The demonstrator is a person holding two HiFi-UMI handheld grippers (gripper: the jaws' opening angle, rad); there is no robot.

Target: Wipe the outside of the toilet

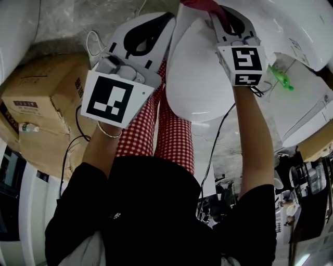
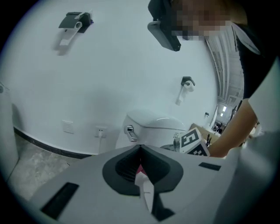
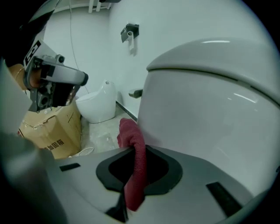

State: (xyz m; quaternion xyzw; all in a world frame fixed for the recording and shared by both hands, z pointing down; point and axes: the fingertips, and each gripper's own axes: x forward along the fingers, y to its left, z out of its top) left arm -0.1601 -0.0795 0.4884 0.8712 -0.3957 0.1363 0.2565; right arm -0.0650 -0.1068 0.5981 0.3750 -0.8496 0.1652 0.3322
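Note:
The white toilet [image 1: 197,78] fills the middle of the head view, its smooth bowl wall toward me. My right gripper [image 1: 217,13] is shut on a dark red cloth [image 1: 208,5] at the top of that bowl. In the right gripper view the red cloth [image 3: 133,153] hangs out of the gripper [image 3: 131,148] right beside the toilet's side [image 3: 210,100]. My left gripper [image 1: 165,20] is held up just left of the bowl, its jaws together. The left gripper view looks past the shut gripper [image 2: 140,148] at the toilet [image 2: 153,124], its chrome flush handle [image 2: 129,131] and the right gripper's marker cube [image 2: 192,143].
A cardboard box [image 1: 47,98] stands on the floor at the left, with cables [image 1: 93,41] beside it. A second white fixture [image 3: 98,107] stands by the wall behind the box [image 3: 48,127]. A small green item [image 1: 281,78] lies at the right. Wall sockets [image 2: 100,130] sit low on the white wall.

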